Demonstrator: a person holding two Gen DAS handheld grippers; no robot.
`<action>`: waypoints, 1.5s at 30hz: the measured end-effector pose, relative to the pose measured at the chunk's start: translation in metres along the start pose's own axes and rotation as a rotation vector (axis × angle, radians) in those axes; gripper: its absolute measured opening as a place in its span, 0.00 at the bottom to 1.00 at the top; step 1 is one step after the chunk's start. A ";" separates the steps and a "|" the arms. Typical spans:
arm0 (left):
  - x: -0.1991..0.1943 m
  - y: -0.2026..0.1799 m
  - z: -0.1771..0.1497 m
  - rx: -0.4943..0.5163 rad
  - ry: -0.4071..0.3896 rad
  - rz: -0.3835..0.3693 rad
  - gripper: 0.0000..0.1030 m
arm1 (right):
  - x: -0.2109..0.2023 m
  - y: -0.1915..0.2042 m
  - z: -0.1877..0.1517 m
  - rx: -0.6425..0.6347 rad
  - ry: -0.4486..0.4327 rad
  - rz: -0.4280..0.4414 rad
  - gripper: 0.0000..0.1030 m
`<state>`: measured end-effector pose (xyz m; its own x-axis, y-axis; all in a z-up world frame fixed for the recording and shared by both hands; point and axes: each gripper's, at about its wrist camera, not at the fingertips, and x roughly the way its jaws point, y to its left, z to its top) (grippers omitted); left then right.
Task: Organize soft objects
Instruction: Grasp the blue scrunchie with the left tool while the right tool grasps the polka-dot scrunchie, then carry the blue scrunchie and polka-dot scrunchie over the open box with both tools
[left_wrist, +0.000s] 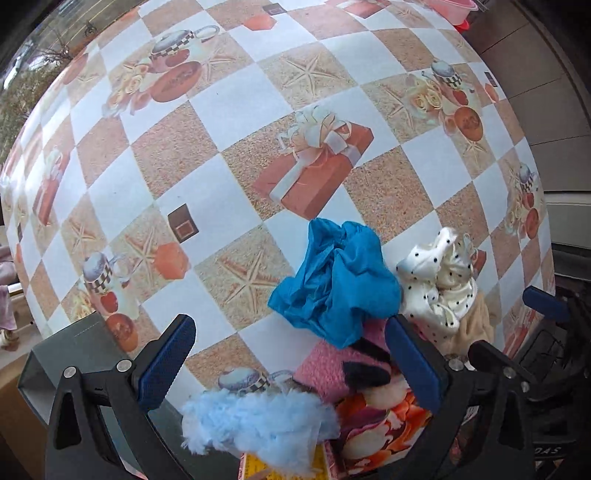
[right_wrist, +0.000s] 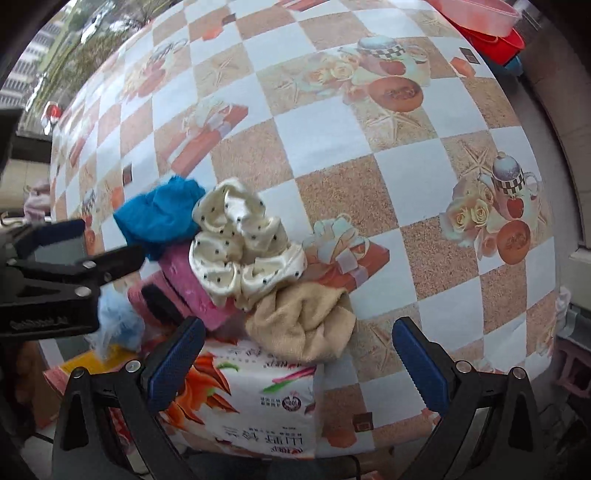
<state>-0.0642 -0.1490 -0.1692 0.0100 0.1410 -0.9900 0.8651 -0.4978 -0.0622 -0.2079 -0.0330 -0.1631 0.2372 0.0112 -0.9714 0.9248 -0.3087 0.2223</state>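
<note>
A pile of soft things lies at the table's near edge. A blue cloth (left_wrist: 338, 280) sits beside a cream polka-dot scrunchie (left_wrist: 441, 280), a beige scrunchie (right_wrist: 306, 325), a pink knit piece (left_wrist: 328, 365) and a pale blue fluffy piece (left_wrist: 258, 421). They rest on and around a flowered tissue pack (right_wrist: 258, 398). My left gripper (left_wrist: 288, 354) is open above the fluffy piece and the pink piece. My right gripper (right_wrist: 295, 358) is open just over the beige scrunchie and the pack. The blue cloth (right_wrist: 159, 216) and cream scrunchie (right_wrist: 240, 247) also show in the right wrist view.
The table (left_wrist: 236, 110) wears a checkered cloth printed with gifts and teapots. Pink and red plastic bins (right_wrist: 480, 18) stand at the far right corner. A grey box (left_wrist: 55, 354) sits off the near left edge. A yellow item (left_wrist: 258, 465) lies under the fluffy piece.
</note>
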 end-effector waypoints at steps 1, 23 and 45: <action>0.005 0.000 0.004 -0.007 0.010 -0.006 0.99 | 0.000 -0.002 0.006 0.018 -0.009 0.021 0.99; 0.034 0.021 0.036 -0.087 -0.025 0.033 0.21 | 0.052 0.025 0.045 -0.049 0.088 0.131 0.32; -0.084 -0.064 -0.048 0.144 -0.297 -0.069 0.18 | -0.061 -0.058 -0.004 0.146 -0.145 0.157 0.30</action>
<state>-0.0968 -0.0880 -0.0756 -0.2112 -0.0664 -0.9752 0.7784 -0.6148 -0.1267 -0.2749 -0.0115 -0.1165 0.3193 -0.1806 -0.9303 0.8250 -0.4301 0.3667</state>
